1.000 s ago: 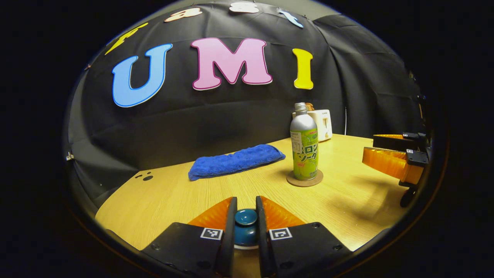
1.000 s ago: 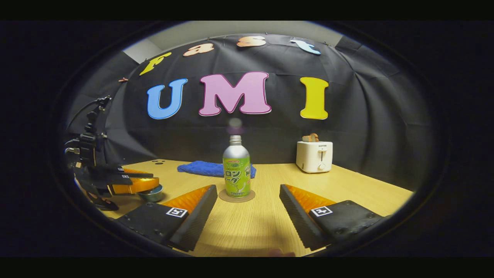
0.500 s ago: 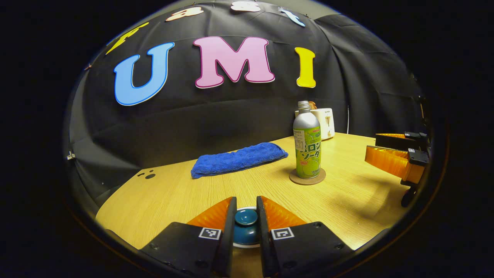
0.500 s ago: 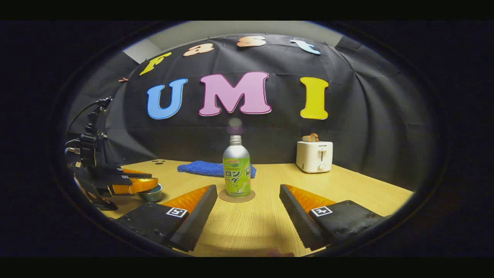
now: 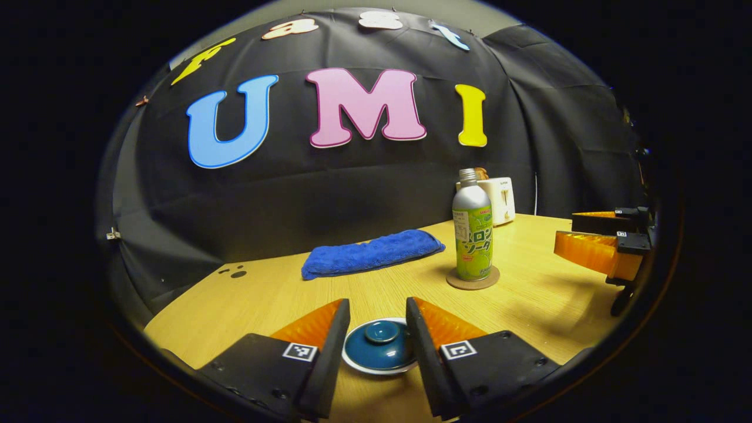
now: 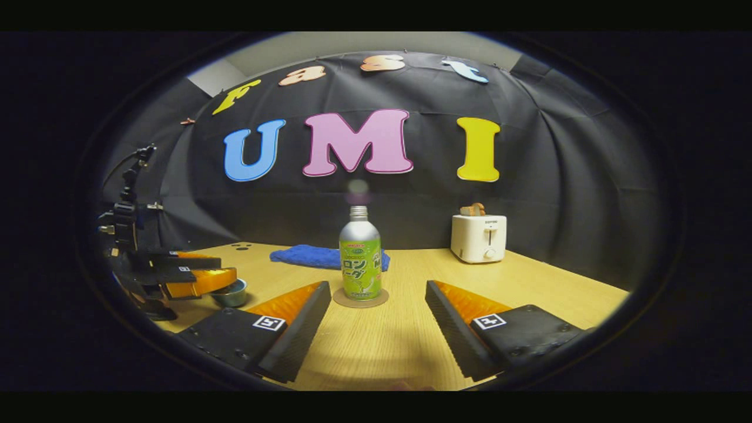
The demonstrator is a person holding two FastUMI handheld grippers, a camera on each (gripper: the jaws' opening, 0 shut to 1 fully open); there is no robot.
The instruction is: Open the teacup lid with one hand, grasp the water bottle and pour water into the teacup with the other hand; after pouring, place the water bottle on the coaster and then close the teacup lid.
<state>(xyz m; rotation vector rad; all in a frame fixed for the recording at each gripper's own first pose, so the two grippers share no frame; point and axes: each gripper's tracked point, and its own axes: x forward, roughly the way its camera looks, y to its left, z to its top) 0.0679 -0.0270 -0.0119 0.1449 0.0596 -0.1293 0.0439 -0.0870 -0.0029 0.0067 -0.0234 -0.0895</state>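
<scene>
On the table (image 5: 247,294), left side: the teacup lid (image 5: 379,351) is seen seated on the teacup (image 6: 230,292), low between the left gripper's fingers.
Left gripper (image 5: 376,341): fingers are spread apart; nothing is grasped, and a gap is seen between each finger and the lid's knob.
Right gripper (image 6: 376,320): held wide open and empty, with bare table seen between its fingers.
Water bottle (image 6: 359,255): stood upright on the round coaster (image 6: 360,299), ahead of the right gripper and apart from it.
Blue cloth (image 5: 371,252): laid behind the bottle, near the wall.
Toaster (image 6: 479,237): placed at the back right.
</scene>
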